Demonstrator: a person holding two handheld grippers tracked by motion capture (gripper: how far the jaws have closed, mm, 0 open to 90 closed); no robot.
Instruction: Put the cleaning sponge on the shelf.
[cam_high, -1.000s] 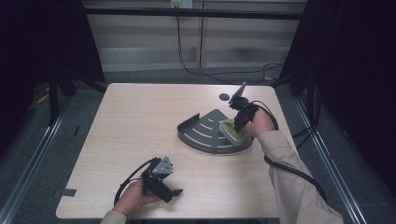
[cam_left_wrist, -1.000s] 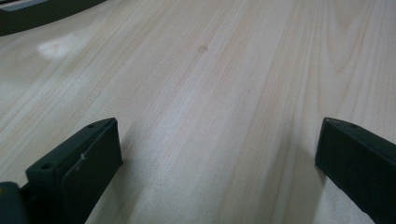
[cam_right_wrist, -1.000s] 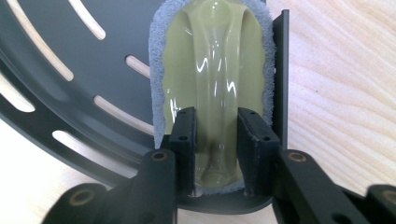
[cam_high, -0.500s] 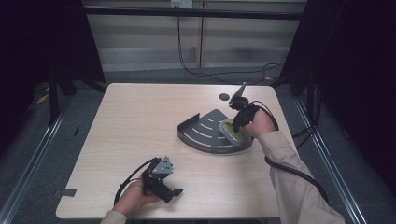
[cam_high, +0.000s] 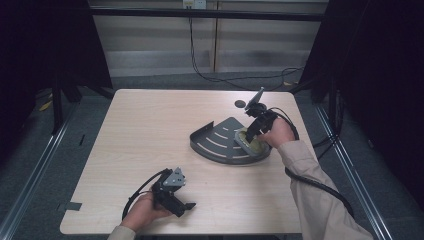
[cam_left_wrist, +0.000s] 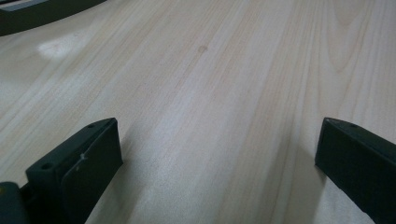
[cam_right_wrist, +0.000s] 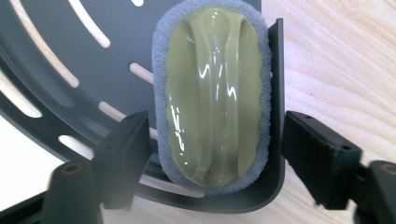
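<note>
The olive-green oval plastic scrubber with a grey sponge base (cam_right_wrist: 215, 95) lies flat in the dark grey fan-shaped slotted metal tray (cam_high: 220, 140), against the tray's straight side wall at the right end, directly beneath the right gripper (cam_right_wrist: 215, 158). Its jaws are spread wide and straddle it across its short axis, one jaw over the tray floor and the other outside the wall above the light wooden table (cam_high: 150, 130); the long axis runs along the gripper's line of sight. The left gripper (cam_high: 172, 192) is well apart at the near table edge, jaws wide with nothing between them, so the right hand is judged better placed.
</note>
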